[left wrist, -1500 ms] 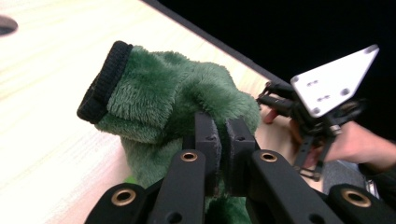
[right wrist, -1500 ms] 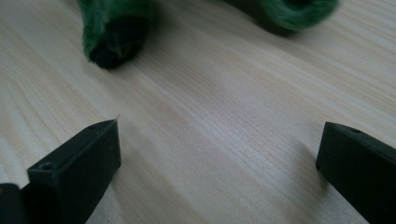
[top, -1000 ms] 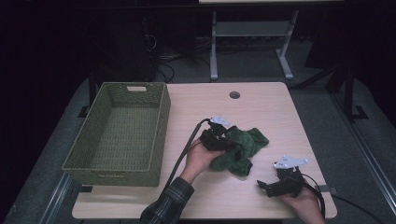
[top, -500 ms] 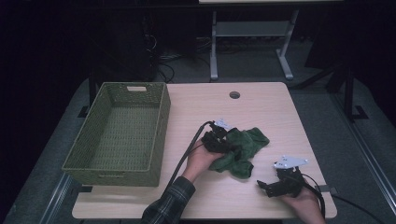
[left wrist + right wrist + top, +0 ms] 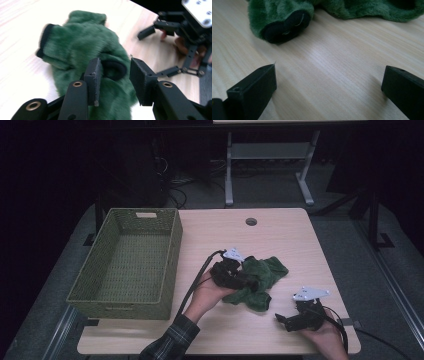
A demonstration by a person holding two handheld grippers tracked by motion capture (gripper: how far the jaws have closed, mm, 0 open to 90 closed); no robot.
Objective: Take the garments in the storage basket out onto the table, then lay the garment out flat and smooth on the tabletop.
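A green fuzzy cloth (image 5: pixel 262 272) with black cuffs lies crumpled on the wooden table (image 5: pixel 240 240), right of the middle. My left gripper (image 5: pixel 252 282) hovers over its left part, and its jaws have just been opening. In the left gripper view the left gripper (image 5: pixel 113 72) has its pads apart just above the cloth (image 5: pixel 82 45), with a black cuff (image 5: pixel 113 70) showing in the gap and nothing pinched. My right gripper (image 5: pixel 281 320) rests near the table's front right, open; in its own view the right gripper (image 5: pixel 329 80) faces bare wood, with the cloth (image 5: pixel 282 15) farther ahead.
A woven green basket (image 5: pixel 170 265) stands on the left half of the table with nothing seen in it. A round cable hole (image 5: pixel 251 221) sits near the far edge. A desk frame (image 5: pixel 265 155) stands on the floor behind the table.
The left hand has shifted slightly over the green cloth, and the cloth's folds have settled a little. The right hand has kept still.
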